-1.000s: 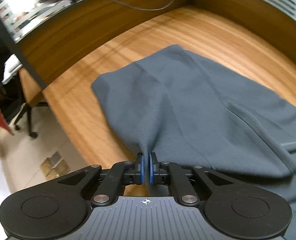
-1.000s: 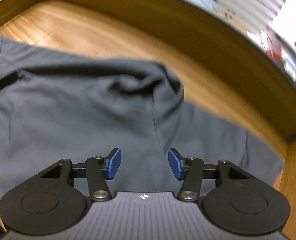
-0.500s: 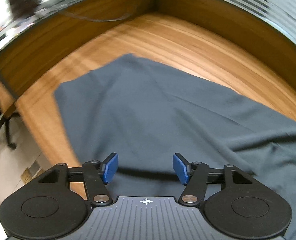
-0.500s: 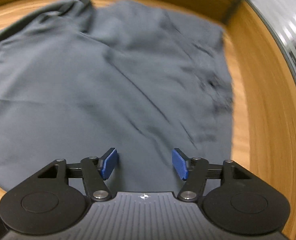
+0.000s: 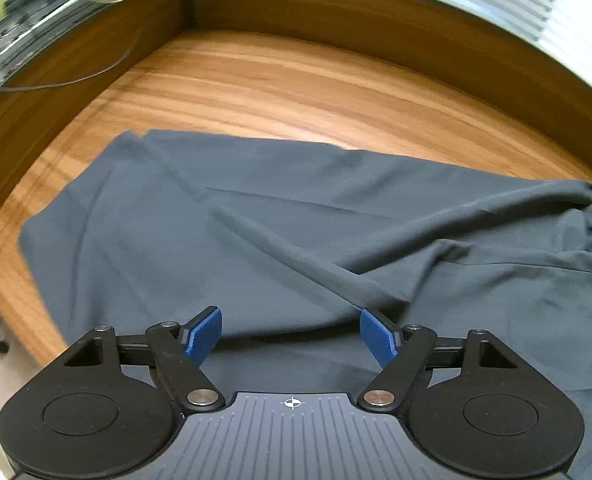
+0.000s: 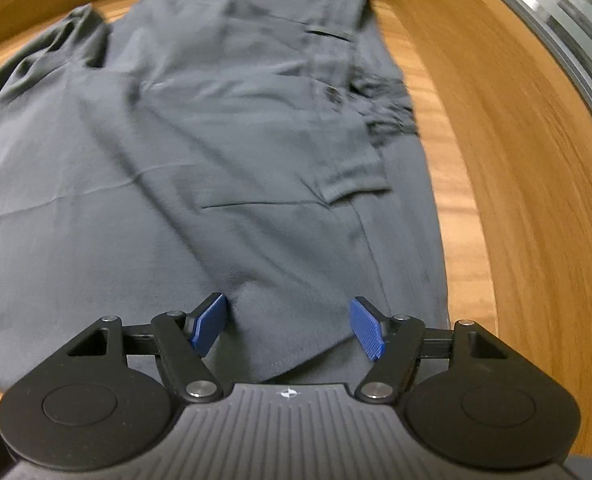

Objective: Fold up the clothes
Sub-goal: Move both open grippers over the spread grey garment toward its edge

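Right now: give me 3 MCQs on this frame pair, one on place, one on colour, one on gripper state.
1. Where does the garment lie?
A. on a wooden table
B. on a chair
C. in a basket

2. What colour is the garment?
A. red
B. dark grey
C. white

3. How does the left gripper stand?
A. shut on the cloth
B. shut on nothing
C. open above the cloth

Key: 1 A, the garment is spread on the wooden table. 2 B, it is dark grey in both views. 3 C, the left gripper has its blue pads wide apart, having just been opening, with nothing clamped.
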A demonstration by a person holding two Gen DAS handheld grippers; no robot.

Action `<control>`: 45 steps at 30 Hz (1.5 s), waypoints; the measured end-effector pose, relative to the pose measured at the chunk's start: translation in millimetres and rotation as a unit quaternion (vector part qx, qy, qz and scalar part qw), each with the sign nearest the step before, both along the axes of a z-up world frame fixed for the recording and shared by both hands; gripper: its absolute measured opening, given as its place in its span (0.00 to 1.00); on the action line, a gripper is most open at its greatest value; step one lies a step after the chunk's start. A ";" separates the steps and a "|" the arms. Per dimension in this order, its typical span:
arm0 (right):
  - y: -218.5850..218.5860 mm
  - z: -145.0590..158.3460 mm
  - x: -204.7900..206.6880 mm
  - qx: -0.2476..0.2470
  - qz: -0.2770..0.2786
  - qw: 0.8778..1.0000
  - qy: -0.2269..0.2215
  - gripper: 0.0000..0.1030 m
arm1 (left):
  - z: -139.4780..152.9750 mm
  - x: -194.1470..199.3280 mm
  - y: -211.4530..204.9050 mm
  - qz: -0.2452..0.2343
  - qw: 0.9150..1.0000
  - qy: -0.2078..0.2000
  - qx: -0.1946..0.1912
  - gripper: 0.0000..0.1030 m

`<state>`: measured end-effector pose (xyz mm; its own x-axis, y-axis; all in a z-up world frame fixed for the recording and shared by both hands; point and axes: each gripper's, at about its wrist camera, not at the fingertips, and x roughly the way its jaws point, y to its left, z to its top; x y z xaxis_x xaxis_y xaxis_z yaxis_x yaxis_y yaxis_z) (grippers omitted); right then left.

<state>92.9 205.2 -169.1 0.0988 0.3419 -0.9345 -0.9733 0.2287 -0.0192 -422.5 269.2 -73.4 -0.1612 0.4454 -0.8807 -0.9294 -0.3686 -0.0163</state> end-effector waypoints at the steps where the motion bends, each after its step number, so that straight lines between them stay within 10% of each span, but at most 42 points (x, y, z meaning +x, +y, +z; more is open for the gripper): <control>1: -2.1 0.2 2.7 0.001 -0.009 1.000 0.002 0.71 | 0.3 4.7 0.5 -0.008 1.000 -0.002 0.003 0.78; 11: -8.9 14.9 -9.5 -0.020 -0.056 0.998 -0.030 0.70 | -4.9 -3.7 0.6 -0.014 1.000 -0.021 0.006 0.80; 32: 90.0 57.5 -320.6 0.040 0.093 0.995 -0.009 0.73 | -43.1 -247.0 -2.9 0.002 1.000 -0.026 -0.010 0.80; 45: 84.5 40.0 -382.7 0.029 0.081 0.996 -0.004 0.75 | -60.1 -282.0 69.8 -0.081 0.996 -0.025 0.020 0.63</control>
